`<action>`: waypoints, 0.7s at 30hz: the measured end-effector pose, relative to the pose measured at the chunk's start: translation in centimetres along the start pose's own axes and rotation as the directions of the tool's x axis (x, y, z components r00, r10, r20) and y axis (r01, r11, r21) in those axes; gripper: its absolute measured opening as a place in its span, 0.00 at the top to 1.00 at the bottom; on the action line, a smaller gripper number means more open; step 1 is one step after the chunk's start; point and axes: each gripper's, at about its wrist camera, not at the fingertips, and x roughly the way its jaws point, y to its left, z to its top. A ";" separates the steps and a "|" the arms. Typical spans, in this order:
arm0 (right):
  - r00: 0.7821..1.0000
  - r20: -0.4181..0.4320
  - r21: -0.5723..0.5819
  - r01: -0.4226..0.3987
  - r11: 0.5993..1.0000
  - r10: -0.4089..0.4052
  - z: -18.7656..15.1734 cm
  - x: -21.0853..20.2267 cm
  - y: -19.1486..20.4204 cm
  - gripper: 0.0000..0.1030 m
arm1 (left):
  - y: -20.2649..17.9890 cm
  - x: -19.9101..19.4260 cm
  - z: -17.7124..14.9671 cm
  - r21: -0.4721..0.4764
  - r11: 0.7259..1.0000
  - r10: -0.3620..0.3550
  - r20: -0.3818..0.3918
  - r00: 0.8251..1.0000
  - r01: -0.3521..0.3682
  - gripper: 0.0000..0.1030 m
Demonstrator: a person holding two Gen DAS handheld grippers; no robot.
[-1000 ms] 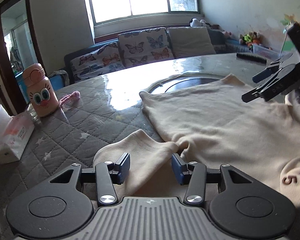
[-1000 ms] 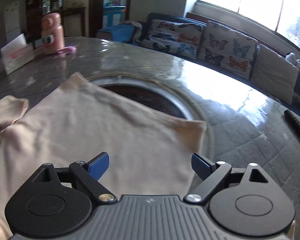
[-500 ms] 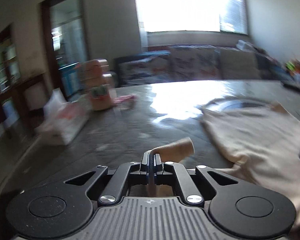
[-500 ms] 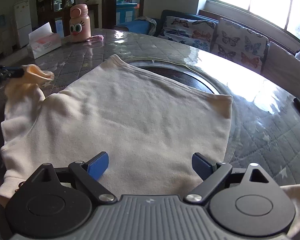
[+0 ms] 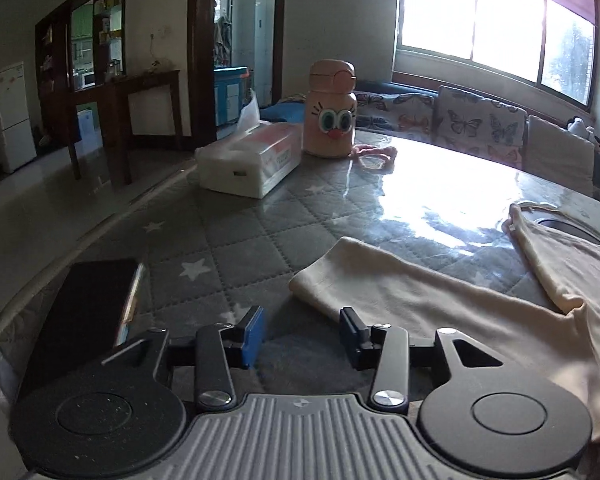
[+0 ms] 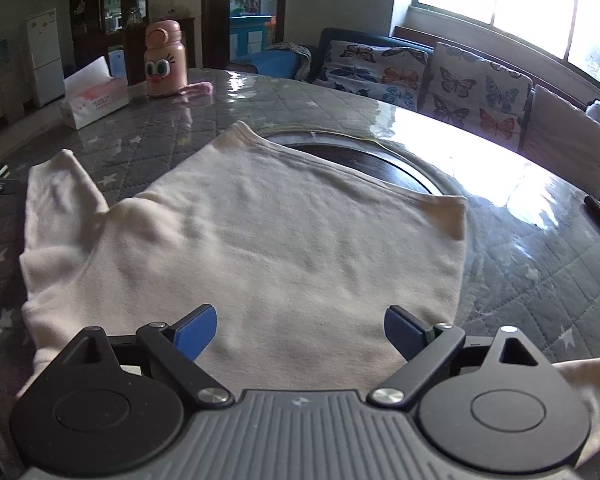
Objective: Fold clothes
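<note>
Cream sweater [image 6: 260,248], grey star-quilted table cover [image 5: 236,248], pink bottle [image 5: 331,110], butterfly-print cushions [image 6: 476,92].

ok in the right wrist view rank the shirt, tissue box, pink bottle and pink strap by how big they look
1. shirt, by far
2. tissue box
3. pink bottle, close to the box, so unsure
4. pink strap
The shirt lies nearest the camera, which inflates it.

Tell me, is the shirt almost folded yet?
Not yet. The cream shirt lies spread flat on the table, its sleeve stretched out straight. The left gripper and right gripper are open and empty. All the folds remain.
</note>
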 end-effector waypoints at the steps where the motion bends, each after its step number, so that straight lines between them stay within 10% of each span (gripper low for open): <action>1: 1.000 0.003 -0.006 -0.011 1.000 0.011 0.0 -0.1 0.4 0.10 | -0.3 0.4 0.2 0.005 1.000 -0.001 -0.002 1.000 0.001 0.56; 4: 0.999 0.008 -0.033 -0.048 0.998 0.048 0.2 -0.1 1.9 0.10 | -0.7 1.9 0.5 0.014 1.000 -0.008 -0.019 1.000 0.008 0.64; 6: 0.998 0.009 -0.057 -0.068 0.996 0.069 0.4 0.0 2.9 0.10 | -1.0 2.3 0.5 0.027 1.000 -0.001 -0.003 1.000 0.001 0.94; 14: 0.987 -0.028 -0.113 -0.158 0.981 0.155 -0.5 1.0 5.8 0.09 | 0.1 -1.3 0.6 -0.067 0.995 0.084 0.082 0.993 -0.078 0.98; 21: 0.984 -0.023 -0.116 -0.181 0.977 0.179 -1.1 0.1 5.8 0.08 | 0.0 -0.1 0.2 -0.013 0.994 0.105 0.005 0.994 -0.105 0.93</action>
